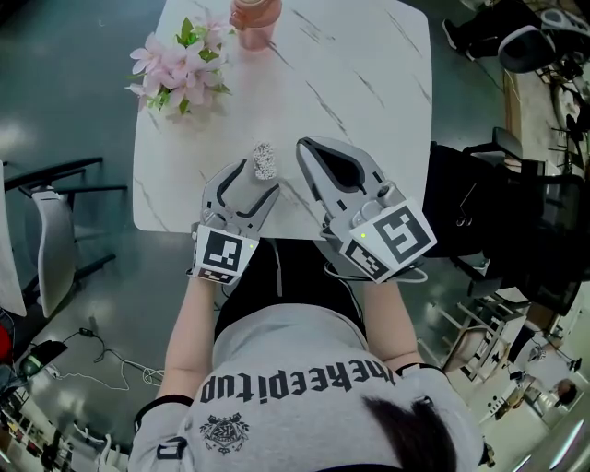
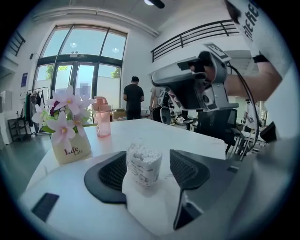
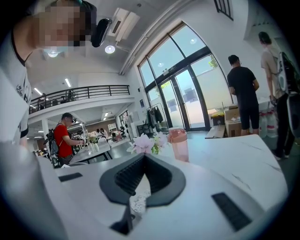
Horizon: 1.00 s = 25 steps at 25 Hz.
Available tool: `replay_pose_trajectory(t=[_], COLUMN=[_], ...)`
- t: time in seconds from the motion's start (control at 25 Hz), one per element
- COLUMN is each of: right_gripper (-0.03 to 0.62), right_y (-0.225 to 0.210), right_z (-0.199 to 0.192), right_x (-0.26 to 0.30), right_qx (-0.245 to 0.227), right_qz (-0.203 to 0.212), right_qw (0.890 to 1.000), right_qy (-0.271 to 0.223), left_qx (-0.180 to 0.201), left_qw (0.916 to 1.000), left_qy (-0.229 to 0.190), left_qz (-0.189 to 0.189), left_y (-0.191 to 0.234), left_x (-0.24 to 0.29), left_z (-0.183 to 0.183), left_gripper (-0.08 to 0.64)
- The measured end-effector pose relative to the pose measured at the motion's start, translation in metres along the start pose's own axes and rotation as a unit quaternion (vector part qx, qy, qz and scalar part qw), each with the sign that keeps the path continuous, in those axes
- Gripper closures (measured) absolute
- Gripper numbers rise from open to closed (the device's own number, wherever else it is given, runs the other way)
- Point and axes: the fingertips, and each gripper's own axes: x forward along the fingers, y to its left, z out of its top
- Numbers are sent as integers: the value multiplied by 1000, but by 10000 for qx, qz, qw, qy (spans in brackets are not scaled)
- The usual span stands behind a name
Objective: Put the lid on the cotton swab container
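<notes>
The cotton swab container is a small printed white cup with swab tips showing at its uncovered top. It stands upright on the white marble table, near the front edge. My left gripper is open, with its dark ribbed pads on either side of the container and a gap on the right side. My right gripper hovers just right of it, its jaw tips meeting. A speckled white patch shows in the slot behind those tips; I cannot tell what it is. No lid is clearly visible.
A pot of pink flowers and a pink tumbler stand at the table's far left. A white chair is left of the table and dark chairs right. People stand by the glass doors.
</notes>
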Motion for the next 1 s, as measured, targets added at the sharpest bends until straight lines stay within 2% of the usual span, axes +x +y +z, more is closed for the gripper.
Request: replay_pose_trajectory(t=[0.52, 1.0], right_gripper=[581, 581], right_y=[-9, -19], right_z=[-12, -24], right_x=[-7, -8], right_qx=[65, 134], right_qz=[-74, -90], right_qw=[9999, 9996], right_qy=[99, 212], left_qx=[-78, -172], left_qw=[9992, 9977], left_qy=[301, 476], left_qz=[232, 455], left_y=[1, 6], left_x=[22, 30], left_z=[-23, -29], left_gripper=[272, 292])
